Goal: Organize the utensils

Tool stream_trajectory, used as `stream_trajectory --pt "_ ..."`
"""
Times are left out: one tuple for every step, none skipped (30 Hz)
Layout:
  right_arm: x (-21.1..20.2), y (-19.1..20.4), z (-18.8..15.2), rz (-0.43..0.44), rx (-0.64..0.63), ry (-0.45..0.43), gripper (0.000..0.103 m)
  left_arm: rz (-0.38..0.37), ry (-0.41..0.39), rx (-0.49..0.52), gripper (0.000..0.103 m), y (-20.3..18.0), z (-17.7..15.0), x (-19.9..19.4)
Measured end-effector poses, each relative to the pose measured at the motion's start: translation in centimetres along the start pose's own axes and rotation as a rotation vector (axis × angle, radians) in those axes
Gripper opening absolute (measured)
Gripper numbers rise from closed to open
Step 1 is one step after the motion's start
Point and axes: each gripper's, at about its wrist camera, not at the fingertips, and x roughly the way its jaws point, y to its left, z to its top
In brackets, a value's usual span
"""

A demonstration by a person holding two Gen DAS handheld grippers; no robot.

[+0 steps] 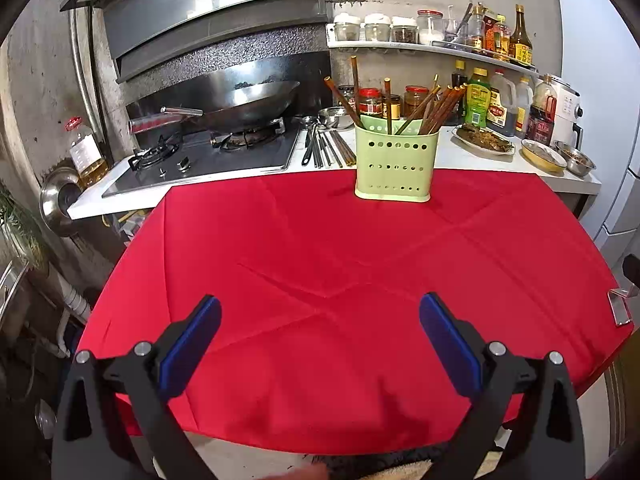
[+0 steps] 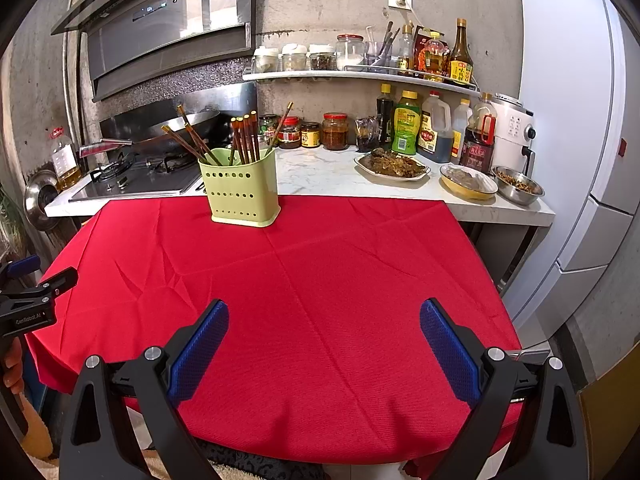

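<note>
A pale green perforated utensil holder (image 1: 394, 164) (image 2: 242, 190) stands at the far edge of the red tablecloth (image 1: 340, 280) (image 2: 320, 280). Several brown chopsticks (image 1: 436, 110) (image 2: 244, 138) stick up out of it. More utensils (image 1: 326, 146), dark and metal, lie loose on the white counter behind the holder, beside the stove. My left gripper (image 1: 320, 316) hangs open over the near part of the cloth, nothing between its blue pads. My right gripper (image 2: 324, 320) is likewise open and empty. The left gripper's body (image 2: 28, 300) shows at the left edge of the right wrist view.
A gas stove (image 1: 208, 156) with a wok (image 1: 248, 100) sits at the back left. The counter (image 2: 320, 172) carries jars, sauce bottles, a plate of food (image 2: 394, 166) and metal bowls (image 2: 518, 188). A white fridge (image 2: 580, 140) stands on the right.
</note>
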Motion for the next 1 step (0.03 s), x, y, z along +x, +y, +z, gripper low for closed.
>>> stream_trajectory --pt "0.07 -0.08 -0.09 -0.001 0.002 0.0 0.095 -0.001 0.003 0.001 0.097 -0.02 0.0 0.12"
